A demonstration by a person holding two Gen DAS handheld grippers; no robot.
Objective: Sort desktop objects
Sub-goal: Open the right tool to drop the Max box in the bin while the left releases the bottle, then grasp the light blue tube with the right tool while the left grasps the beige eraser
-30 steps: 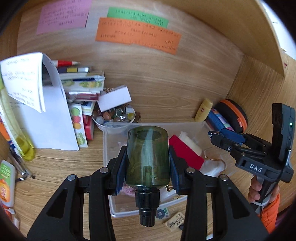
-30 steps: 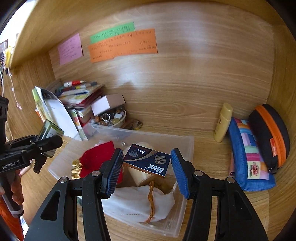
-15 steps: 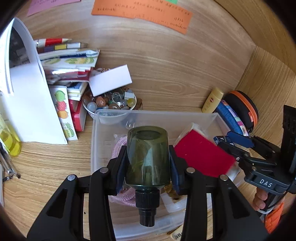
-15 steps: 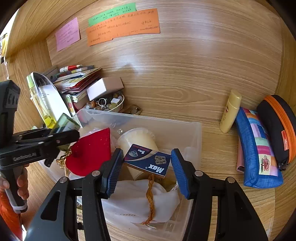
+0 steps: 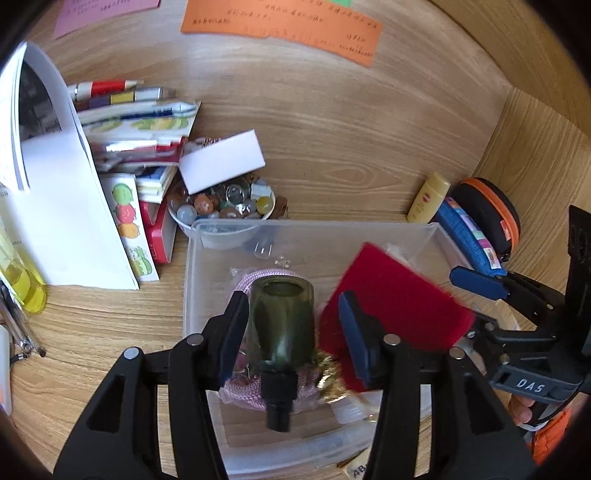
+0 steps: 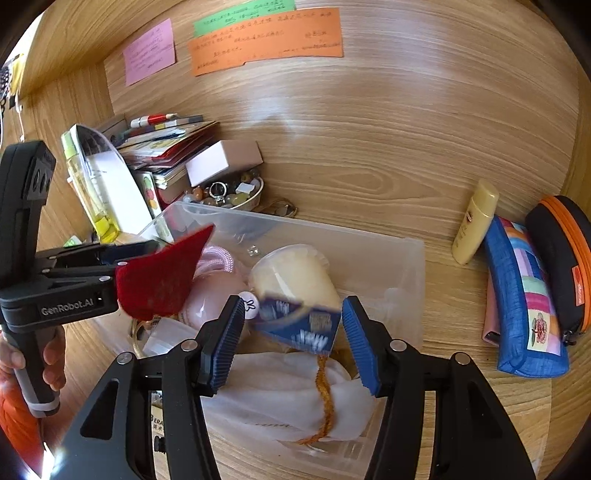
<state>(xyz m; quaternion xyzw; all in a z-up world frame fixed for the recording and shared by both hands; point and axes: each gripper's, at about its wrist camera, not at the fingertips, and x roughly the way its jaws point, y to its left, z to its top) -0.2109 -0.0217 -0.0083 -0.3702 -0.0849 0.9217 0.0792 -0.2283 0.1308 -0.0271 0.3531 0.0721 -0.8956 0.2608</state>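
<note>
Both jaws are opening: left gripper [image 5: 291, 328] frees the green bottle [image 5: 282, 325], right gripper [image 6: 293, 338] the blue box [image 6: 301, 325], over the clear bin [image 5: 332, 227]; next, lift clear.

A bowl [image 5: 221, 225] sits behind the bin [image 5: 317, 230], books [image 5: 147, 155] to its left.

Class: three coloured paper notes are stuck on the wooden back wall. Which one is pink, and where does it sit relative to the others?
The pink note is the small squarish one furthest left, set apart from the long orange note and the green note above it.
</note>
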